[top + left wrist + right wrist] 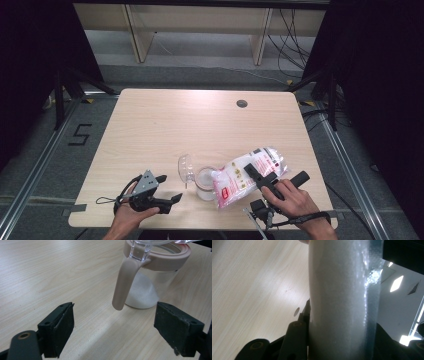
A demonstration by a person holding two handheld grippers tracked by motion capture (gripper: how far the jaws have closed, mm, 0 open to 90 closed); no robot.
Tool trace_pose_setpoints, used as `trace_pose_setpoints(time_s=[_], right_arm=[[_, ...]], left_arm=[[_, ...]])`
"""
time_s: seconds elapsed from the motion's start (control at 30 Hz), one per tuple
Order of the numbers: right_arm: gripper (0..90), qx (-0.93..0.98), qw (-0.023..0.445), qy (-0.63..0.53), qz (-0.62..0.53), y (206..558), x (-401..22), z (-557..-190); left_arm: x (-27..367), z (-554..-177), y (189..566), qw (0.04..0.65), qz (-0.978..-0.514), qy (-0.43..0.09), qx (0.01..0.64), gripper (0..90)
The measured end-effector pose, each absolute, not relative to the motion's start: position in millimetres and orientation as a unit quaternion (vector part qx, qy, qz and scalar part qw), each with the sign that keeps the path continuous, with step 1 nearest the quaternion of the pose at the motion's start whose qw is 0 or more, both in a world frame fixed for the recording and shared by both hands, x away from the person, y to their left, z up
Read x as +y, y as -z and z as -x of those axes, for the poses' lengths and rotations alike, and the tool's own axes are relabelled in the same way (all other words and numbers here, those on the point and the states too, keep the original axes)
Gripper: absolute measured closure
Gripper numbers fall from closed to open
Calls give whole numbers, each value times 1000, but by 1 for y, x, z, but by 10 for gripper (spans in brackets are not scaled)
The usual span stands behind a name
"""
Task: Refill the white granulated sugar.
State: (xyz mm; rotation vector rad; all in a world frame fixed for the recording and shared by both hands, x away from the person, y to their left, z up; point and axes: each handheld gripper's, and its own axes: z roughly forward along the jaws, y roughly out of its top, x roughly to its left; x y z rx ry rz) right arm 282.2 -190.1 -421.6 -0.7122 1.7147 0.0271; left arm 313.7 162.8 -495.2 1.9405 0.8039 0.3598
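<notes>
A clear plastic bag of white grains (232, 182) with red print lies tilted, its lower end over a glass jar (204, 186). My right gripper (260, 176) is shut on the bag's upper part. In the right gripper view the bag (342, 300) fills the space between the jaws of that gripper (342, 345). The jar (147, 290) has a beige rim, a hanging beige latch (123, 282) and white powder inside; its clear lid (186, 167) stands flipped open to the left. My left gripper (170, 189) rests open on the table left of the jar, and the left gripper (113, 327) holds nothing.
The wooden table (165, 120) has a round cable hole (242, 103) at the back right. Its front edge runs just below both hands. Beyond the table are a pale shelf unit (200, 30), cables on the floor and dark curtains at both sides.
</notes>
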Motion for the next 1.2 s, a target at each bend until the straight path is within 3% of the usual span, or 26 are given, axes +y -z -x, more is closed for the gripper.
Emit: trace_pose_setpoints(time_s=[1.2], right_arm=[[701, 739, 599, -13, 308, 419, -191, -281]], left_arm=[[163, -314, 496, 485, -796, -145, 330, 161]])
